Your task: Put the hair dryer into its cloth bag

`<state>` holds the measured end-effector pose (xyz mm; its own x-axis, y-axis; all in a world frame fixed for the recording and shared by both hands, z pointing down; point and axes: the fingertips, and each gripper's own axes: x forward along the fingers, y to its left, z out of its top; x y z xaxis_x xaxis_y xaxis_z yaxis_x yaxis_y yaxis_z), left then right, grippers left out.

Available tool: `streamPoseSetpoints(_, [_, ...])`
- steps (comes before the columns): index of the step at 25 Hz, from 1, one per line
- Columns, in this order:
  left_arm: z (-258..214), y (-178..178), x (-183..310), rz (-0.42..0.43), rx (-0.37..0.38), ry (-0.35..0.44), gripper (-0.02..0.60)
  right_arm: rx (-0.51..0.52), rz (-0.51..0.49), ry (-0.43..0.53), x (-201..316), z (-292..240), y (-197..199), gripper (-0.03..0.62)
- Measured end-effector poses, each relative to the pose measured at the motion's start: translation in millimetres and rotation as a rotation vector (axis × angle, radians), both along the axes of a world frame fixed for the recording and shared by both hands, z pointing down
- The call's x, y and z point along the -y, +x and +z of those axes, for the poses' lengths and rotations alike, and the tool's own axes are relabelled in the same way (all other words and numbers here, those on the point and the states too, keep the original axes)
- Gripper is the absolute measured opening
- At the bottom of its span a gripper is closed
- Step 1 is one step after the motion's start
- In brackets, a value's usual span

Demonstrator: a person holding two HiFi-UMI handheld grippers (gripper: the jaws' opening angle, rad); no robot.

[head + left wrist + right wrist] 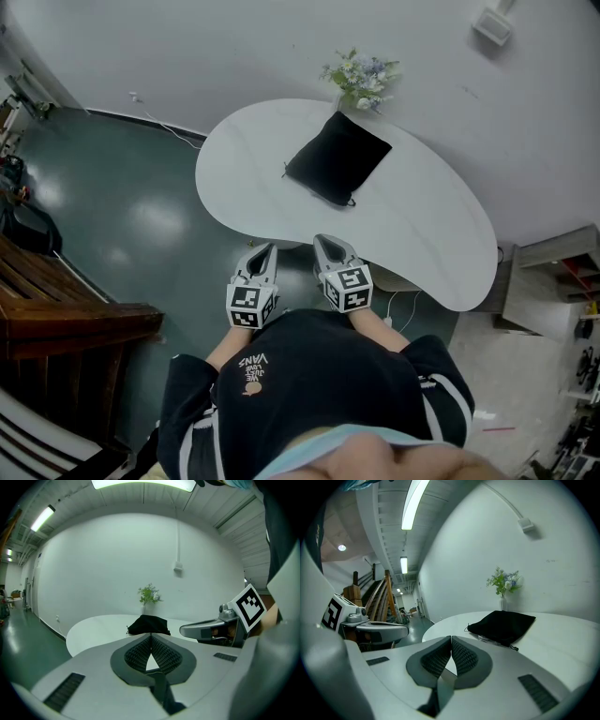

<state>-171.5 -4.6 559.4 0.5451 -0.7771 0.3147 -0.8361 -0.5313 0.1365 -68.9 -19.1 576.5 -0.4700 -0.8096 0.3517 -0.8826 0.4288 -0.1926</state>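
Note:
A black cloth bag (337,157) lies flat on the white table (431,225), with a drawstring at its near corner; it also shows as the bag (149,624) and the bag (502,626) in the gripper views. No hair dryer is visible outside it. My left gripper (265,251) and right gripper (325,246) hover side by side at the table's near edge, well short of the bag. Both are shut with nothing between their pads. In the left gripper view, the right gripper (213,630) shows to the right.
A small vase of flowers (362,80) stands at the table's far edge, just behind the bag. Dark green floor (122,206) spreads to the left, with wooden furniture (56,300) beside it. A cable (403,305) hangs under the table's near edge.

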Motion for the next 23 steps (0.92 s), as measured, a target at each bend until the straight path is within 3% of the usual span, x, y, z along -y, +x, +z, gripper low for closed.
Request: streamPoseSetpoints(23, [6.1,7.7,10.7,-0.012,-0.009,-0.026,0.020,0.006,0.001,-0.019,15.3,2.8,7.5,0.043])
